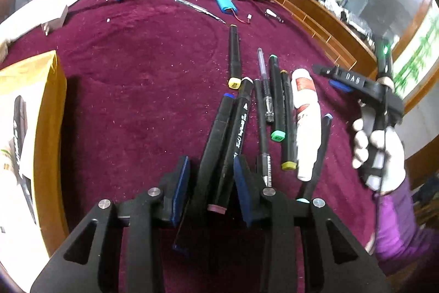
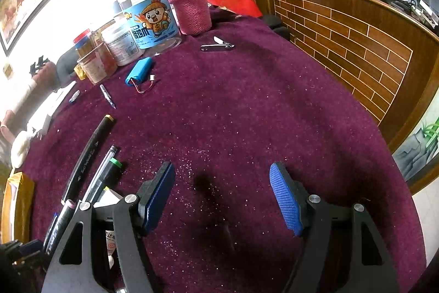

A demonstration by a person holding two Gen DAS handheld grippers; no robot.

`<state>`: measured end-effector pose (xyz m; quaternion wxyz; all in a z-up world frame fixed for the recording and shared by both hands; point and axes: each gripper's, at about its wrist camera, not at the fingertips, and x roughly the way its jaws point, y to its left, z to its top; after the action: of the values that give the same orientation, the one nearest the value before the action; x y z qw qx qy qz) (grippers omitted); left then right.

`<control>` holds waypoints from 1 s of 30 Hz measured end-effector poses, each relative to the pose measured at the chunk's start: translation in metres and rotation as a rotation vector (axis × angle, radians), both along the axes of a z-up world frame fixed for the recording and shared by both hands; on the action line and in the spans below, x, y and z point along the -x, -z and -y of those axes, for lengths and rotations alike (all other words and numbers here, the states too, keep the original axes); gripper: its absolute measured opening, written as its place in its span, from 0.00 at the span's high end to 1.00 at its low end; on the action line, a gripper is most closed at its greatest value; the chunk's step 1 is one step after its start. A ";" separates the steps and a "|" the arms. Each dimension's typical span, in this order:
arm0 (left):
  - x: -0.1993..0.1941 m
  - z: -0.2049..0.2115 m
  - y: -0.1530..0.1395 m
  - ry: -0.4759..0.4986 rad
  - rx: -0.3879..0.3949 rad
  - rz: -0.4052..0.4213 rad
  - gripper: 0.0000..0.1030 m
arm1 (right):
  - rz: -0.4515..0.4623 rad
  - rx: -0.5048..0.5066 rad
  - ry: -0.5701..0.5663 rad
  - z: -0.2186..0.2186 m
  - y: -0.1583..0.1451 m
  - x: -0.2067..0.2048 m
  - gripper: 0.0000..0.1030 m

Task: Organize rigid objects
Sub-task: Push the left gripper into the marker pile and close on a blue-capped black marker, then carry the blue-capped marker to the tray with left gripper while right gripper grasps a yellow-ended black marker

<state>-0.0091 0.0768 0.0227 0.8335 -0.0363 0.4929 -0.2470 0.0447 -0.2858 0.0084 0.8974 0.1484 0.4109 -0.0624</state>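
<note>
Several black markers and pens lie side by side on the maroon tablecloth (image 1: 131,89), next to a white glue bottle (image 1: 306,114). My left gripper (image 1: 212,183) is open, its jaws on either side of a blue-capped marker (image 1: 216,128) and a pink-ended marker (image 1: 233,139); neither pad grips them. One yellow-capped marker (image 1: 234,56) lies apart, farther back. My right gripper (image 2: 223,191) is open and empty over bare cloth, to the right of the pens (image 2: 90,155). It also shows in the left wrist view (image 1: 354,81), held by a white-gloved hand.
Jars, a blue-labelled tub (image 2: 148,18) and a pink knitted cup (image 2: 192,10) stand along the far edge. A blue battery pack (image 2: 138,70), nail clippers (image 2: 218,45) and a silver pen (image 1: 197,8) lie behind. A yellow box (image 1: 30,133) sits left. A wooden counter (image 2: 343,32) borders the right.
</note>
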 end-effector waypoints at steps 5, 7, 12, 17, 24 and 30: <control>-0.003 -0.010 -0.004 -0.030 0.046 0.003 0.71 | -0.007 -0.009 0.001 0.000 0.001 -0.001 0.36; -0.005 -0.006 -0.002 -0.033 -0.004 0.009 0.71 | -0.010 -0.009 0.000 0.001 0.002 -0.001 0.36; -0.007 0.005 0.000 -0.010 -0.108 0.048 0.67 | -0.011 -0.010 0.000 0.001 0.002 -0.001 0.36; 0.002 0.031 0.008 0.057 -0.277 0.123 0.67 | -0.014 -0.012 0.002 0.001 0.002 -0.001 0.36; -0.001 0.040 0.008 0.050 -0.234 0.158 0.86 | -0.010 -0.020 0.003 0.002 0.002 -0.001 0.36; 0.007 0.012 -0.009 -0.022 0.009 0.112 0.89 | 0.000 -0.043 0.007 0.006 0.003 0.001 0.35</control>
<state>-0.0160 0.0645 0.0315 0.8622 -0.0314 0.4441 -0.2418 0.0438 -0.2918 0.0056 0.8938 0.1693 0.4115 -0.0565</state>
